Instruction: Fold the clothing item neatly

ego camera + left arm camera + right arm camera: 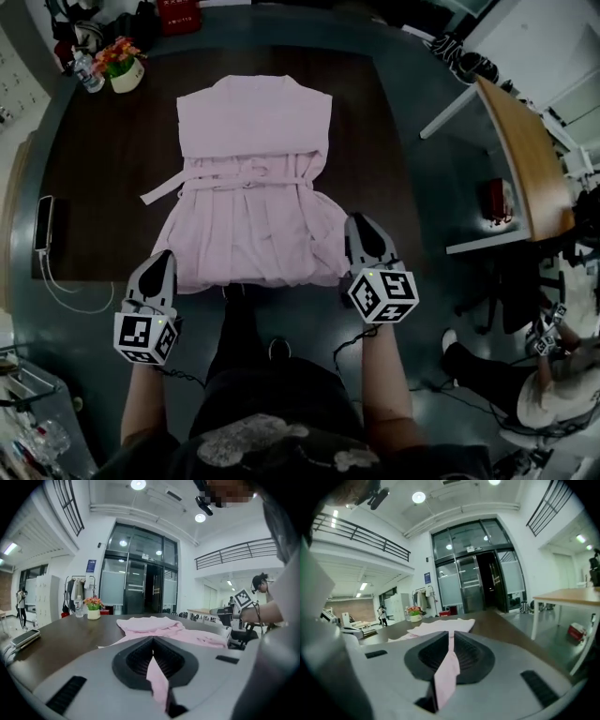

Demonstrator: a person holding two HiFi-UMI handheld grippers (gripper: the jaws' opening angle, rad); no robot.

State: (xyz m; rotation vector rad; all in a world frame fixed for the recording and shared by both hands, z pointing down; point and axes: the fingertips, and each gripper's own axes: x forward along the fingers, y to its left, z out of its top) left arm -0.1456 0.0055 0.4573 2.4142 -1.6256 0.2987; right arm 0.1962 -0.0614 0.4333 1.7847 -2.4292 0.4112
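A pale pink sleeveless dress (253, 187) with a tied waist belt lies flat on the dark table (103, 187), its hem toward me. My left gripper (167, 257) sits at the hem's near left corner, shut, with a strip of pink cloth (157, 677) pinched between its jaws. At the hem's near right corner, my right gripper (360, 223) is likewise closed on a fold of pink cloth (446, 672). The rest of the dress (154, 625) stretches away from both grippers across the table, and shows as well in the right gripper view (440, 627).
A flower pot (122, 66) and a water bottle (89, 73) stand at the table's far left corner. A phone (43, 223) with a cable lies at the left edge. A wooden desk (525, 159) stands to the right, and a seated person (553, 375) is at lower right.
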